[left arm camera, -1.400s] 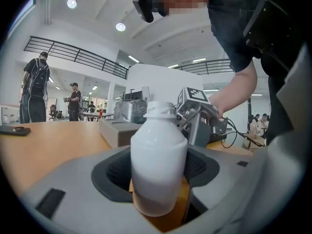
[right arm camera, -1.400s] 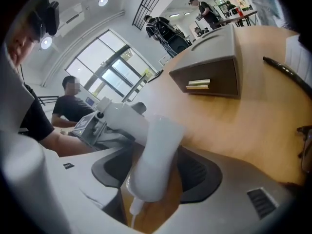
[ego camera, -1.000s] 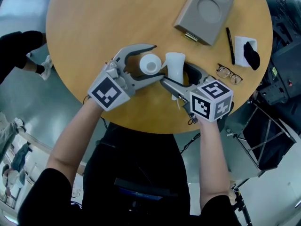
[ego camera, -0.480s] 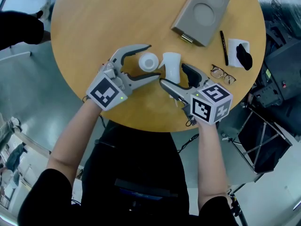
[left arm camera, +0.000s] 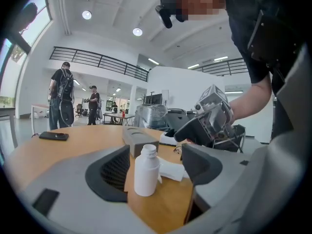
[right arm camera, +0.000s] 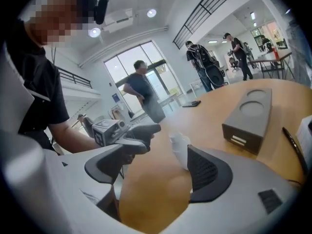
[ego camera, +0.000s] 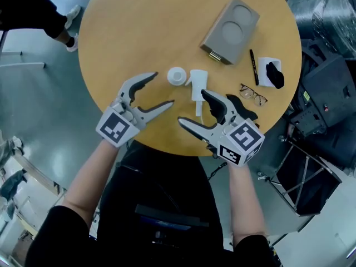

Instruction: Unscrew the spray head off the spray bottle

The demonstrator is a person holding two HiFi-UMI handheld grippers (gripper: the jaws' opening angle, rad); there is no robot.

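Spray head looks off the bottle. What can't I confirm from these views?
- Bottle contents: its opaque white wall hides the fill level in every view.
- Spray head: blurred in the right gripper view, its lower part cut off by a jaw, so its thread can't be checked.
- Black item on the white pad at the table edge: too small in the head view to identify.

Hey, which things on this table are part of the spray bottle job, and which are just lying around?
Part of the job: spray bottle, standing with its neck open; spray head, lying beside it.

Just lying about: grey box; pen; glasses; phone.
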